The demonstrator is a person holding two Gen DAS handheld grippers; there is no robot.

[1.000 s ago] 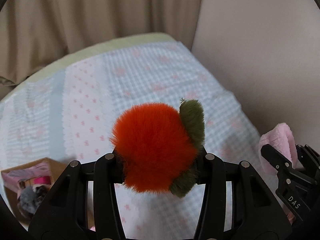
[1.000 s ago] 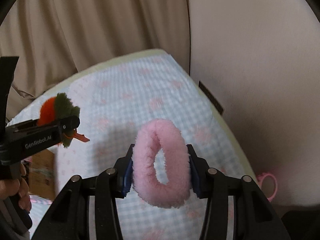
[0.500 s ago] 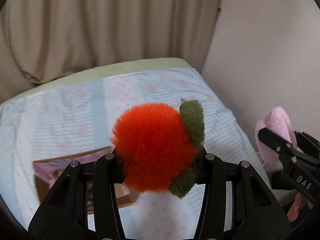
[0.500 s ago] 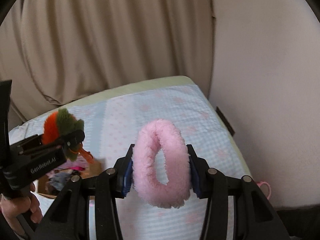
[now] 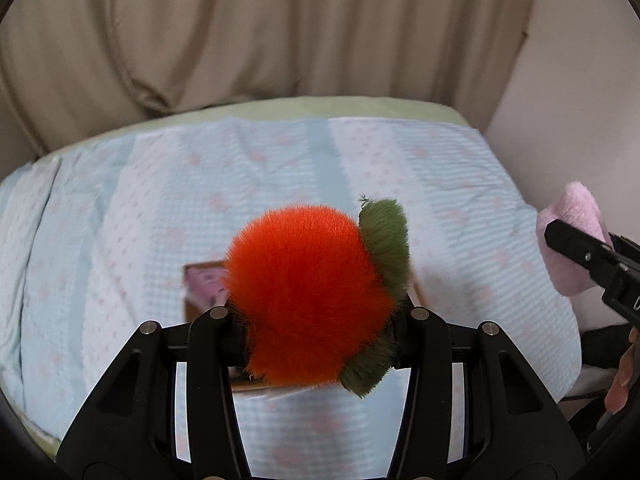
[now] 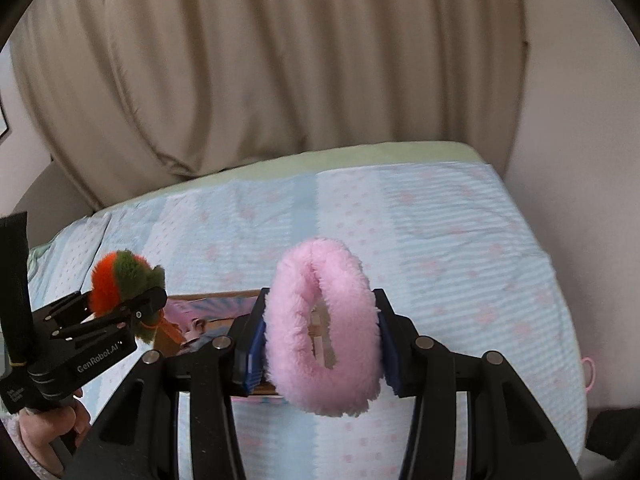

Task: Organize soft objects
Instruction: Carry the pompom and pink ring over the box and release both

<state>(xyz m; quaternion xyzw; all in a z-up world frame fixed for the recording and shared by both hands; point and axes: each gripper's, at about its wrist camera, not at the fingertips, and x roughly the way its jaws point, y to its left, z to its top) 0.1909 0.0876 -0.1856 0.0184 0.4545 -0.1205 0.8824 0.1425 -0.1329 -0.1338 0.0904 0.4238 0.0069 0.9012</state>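
Note:
My left gripper (image 5: 316,312) is shut on a fluffy orange and green pom-pom (image 5: 304,292) and holds it in the air above the bed. It also shows in the right wrist view (image 6: 124,280), at the left. My right gripper (image 6: 320,332) is shut on a fuzzy pink ring (image 6: 320,328), also held above the bed; its pink edge (image 5: 576,232) shows at the right of the left wrist view. A cardboard box (image 5: 200,284) with a pink lining lies on the bed below both grippers, mostly hidden behind the held things; its rim (image 6: 212,296) shows in the right wrist view.
The bed has a light blue and white patterned cover (image 5: 140,208) over a green sheet (image 5: 320,104). Beige curtains (image 6: 280,60) hang behind it and a pale wall (image 6: 580,140) runs along its right side. A small pink loop (image 6: 588,372) lies off the bed's right edge.
Both grippers have swung left and tilted up, each still holding its object. The cardboard box has moved from the left edge of view to below the grippers.

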